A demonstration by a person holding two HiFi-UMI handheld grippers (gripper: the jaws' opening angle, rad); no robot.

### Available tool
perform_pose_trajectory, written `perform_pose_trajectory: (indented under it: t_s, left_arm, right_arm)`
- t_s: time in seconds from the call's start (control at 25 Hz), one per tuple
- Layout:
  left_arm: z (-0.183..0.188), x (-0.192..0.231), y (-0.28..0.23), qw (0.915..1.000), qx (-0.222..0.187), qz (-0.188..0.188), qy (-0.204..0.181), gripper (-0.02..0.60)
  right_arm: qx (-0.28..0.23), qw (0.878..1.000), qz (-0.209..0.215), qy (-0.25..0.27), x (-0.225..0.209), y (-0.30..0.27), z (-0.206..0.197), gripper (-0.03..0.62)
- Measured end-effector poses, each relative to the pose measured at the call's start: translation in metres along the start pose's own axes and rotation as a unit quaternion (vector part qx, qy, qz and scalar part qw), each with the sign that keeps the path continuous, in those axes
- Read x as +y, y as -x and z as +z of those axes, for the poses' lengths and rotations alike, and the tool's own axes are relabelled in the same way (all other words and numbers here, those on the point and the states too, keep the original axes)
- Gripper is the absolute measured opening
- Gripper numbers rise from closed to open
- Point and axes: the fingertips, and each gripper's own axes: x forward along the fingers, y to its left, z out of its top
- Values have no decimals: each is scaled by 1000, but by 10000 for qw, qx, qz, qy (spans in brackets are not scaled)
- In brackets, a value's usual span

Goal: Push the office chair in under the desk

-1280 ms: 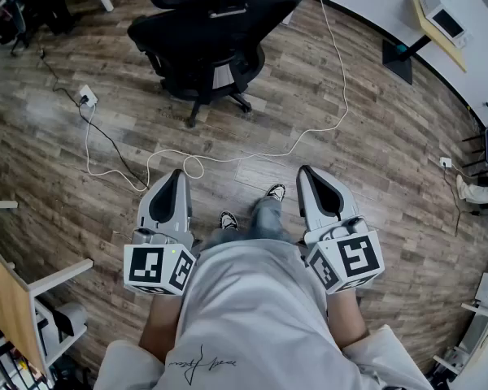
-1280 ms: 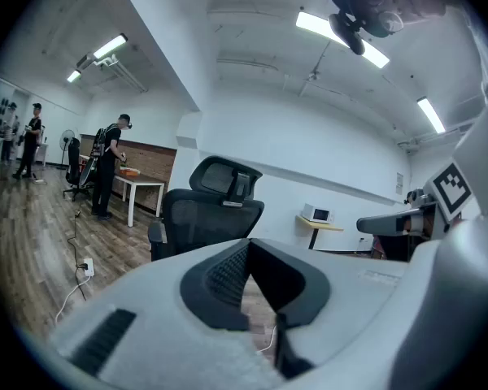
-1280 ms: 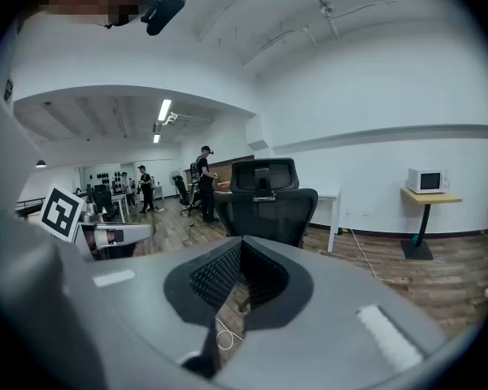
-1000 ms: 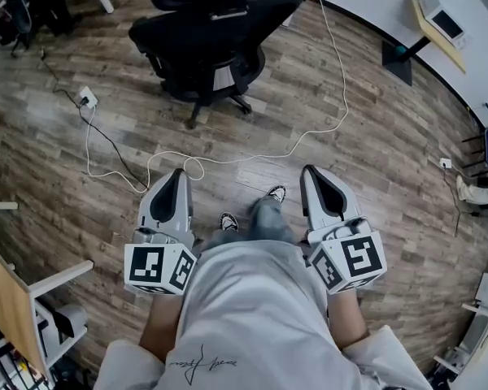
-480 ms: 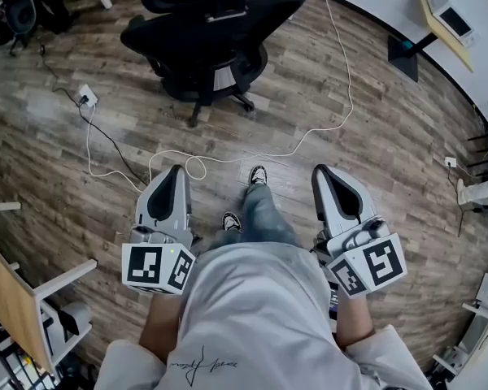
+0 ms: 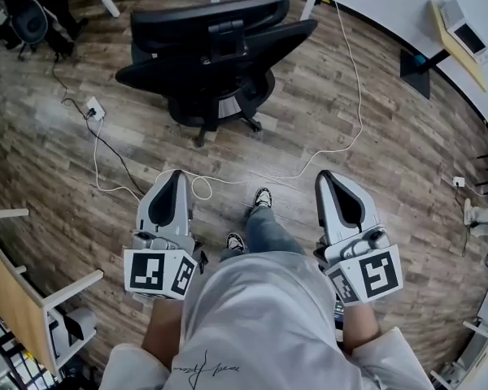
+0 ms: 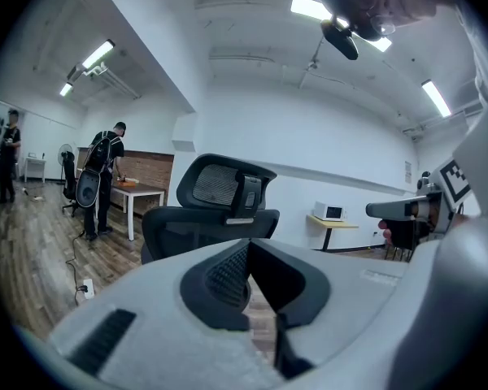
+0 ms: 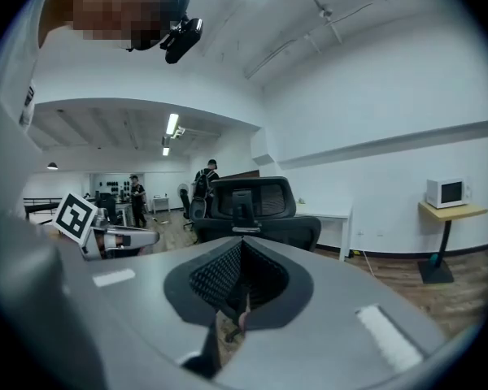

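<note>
The black office chair [image 6: 215, 55] stands on the wood floor ahead of me, its headrest and back turned toward me. It also fills the middle of the left gripper view [image 7: 220, 205] and the right gripper view [image 8: 252, 205]. White desk legs [image 6: 311, 2] show just beyond it at the top edge. My left gripper [image 6: 173, 179] and right gripper [image 6: 329, 179] are held low at my sides, both pointing at the chair and well short of it. Both are shut and empty, jaws closed together in the left gripper view [image 7: 248, 258] and the right gripper view [image 8: 240, 279].
A white cable [image 6: 346, 128] loops across the floor between me and the chair, and a power strip [image 6: 92, 108] lies at the left. A small yellow table with a microwave [image 6: 459, 35] stands at the right. A wooden shelf unit [image 6: 16, 299] is near left. People stand far off [image 7: 106, 177].
I have stepped forward: the chair and desk legs have slid lower in the head view. My right gripper drifted slightly right. Both grippers stayed shut.
</note>
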Motion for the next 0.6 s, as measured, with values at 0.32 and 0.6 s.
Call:
perform_pose_trajectory:
  t_s: [0.32, 0.6]
  left_arm:
    - [39, 15, -73, 9990, -52, 342, -300, -5]
    - [63, 36, -115, 9897, 127, 750, -1211, 28]
  right_arm:
    - [81, 9993, -34, 350, -69, -64, 18, 12]
    - [177, 9938, 570, 939, -94, -121, 32, 14]
